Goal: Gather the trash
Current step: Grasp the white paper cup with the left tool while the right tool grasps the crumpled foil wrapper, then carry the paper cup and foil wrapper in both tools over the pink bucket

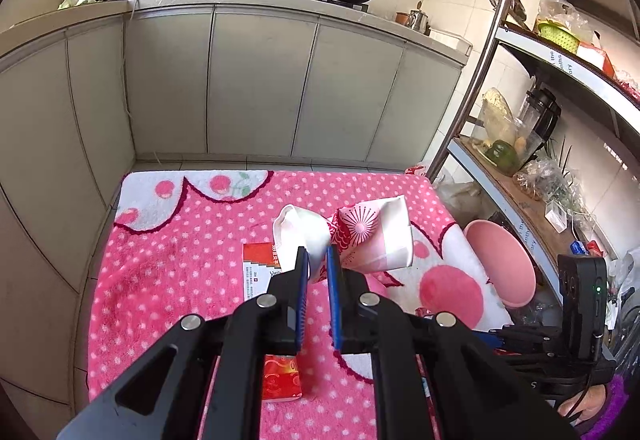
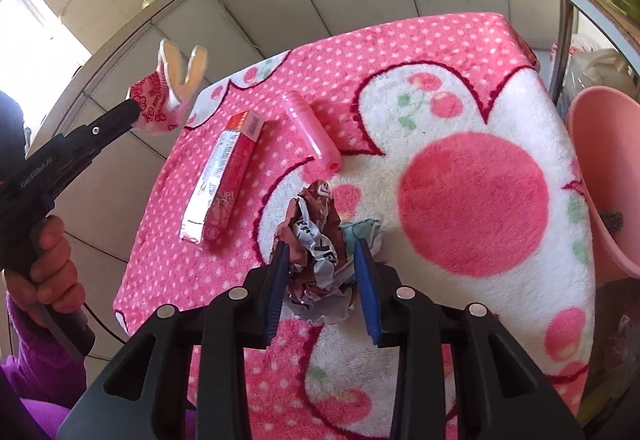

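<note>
My left gripper [image 1: 318, 256] is shut on a crushed white and red paper cup [image 1: 384, 236] and holds it above the pink dotted blanket [image 1: 180, 260]. In the right wrist view the same cup [image 2: 164, 95] hangs from the left gripper [image 2: 138, 105] off the table's left side. My right gripper [image 2: 320, 244] is shut on a crumpled ball of brown and white paper [image 2: 316, 260], low over the blanket [image 2: 460, 59]. A long red box [image 2: 224, 179] and a pink tube [image 2: 314, 131] lie on the blanket.
A pink bin [image 2: 600, 179] stands by the table's right edge, also seen as the pink bin [image 1: 502, 264] below a metal shelf rack [image 1: 540, 179]. Grey kitchen cabinets [image 1: 260, 79] with woks on top run behind the table. A hand in a purple sleeve [image 2: 52, 268] holds the left gripper's handle.
</note>
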The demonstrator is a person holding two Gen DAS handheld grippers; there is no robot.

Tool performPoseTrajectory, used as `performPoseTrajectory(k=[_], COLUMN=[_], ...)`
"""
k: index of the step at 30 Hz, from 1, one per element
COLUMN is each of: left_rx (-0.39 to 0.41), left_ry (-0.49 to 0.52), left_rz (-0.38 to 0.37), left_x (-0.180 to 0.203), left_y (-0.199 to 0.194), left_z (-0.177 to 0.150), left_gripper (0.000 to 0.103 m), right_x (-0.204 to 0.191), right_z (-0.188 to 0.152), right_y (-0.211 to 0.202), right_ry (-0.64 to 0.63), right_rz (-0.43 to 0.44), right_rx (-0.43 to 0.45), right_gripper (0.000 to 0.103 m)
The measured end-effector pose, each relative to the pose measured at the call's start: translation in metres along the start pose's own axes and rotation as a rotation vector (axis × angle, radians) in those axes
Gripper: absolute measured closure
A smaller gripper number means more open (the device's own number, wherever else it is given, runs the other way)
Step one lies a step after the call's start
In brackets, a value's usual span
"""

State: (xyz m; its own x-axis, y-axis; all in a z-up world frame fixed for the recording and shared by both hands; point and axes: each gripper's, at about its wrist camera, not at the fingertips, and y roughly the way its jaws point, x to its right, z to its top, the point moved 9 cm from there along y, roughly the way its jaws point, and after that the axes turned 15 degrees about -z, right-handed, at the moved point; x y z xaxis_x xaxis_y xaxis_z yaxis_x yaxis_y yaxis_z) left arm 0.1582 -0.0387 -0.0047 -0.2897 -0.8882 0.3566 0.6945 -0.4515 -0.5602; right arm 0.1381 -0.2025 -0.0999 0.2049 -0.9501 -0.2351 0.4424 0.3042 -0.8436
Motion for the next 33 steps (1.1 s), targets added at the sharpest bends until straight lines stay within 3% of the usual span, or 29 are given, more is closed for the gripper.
performPoseTrajectory(k=[2,3,4,18,33], left_rx=[-0.003,-0.003,-0.001,0.0,-0.038], left_ry=[0.002,0.002,0.0,-0.013,0.041], left_rz=[0.002,0.003,0.004,0.024,-0.039], left_x=[0.0,0.001,0.001,0.019,0.077], left_y=[-0.002,-0.004,-0.005,-0.012,0.028], left_z=[-0.001,-0.002,-0.003,-0.006,0.0], left_gripper=[0.094,0.094,0.094,0.094,0.094], right_x=[-0.005,-0.006,-0.007,-0.012,0.066], right_z=[-0.001,-0.001,-0.001,0.005,0.011], right_y=[-0.004,-0.005,-0.007,-0.051,-0.084], right_ry=[-0.03,-0.035,-0.04,-0.045,0.096], right_rz=[-0.007,-0.004,-0.002,0.067,0.017], right_rx=[0.017,0.023,0.026,0.15,0.238], right_gripper=[0.071,0.082,0.083,0.085,0.085])
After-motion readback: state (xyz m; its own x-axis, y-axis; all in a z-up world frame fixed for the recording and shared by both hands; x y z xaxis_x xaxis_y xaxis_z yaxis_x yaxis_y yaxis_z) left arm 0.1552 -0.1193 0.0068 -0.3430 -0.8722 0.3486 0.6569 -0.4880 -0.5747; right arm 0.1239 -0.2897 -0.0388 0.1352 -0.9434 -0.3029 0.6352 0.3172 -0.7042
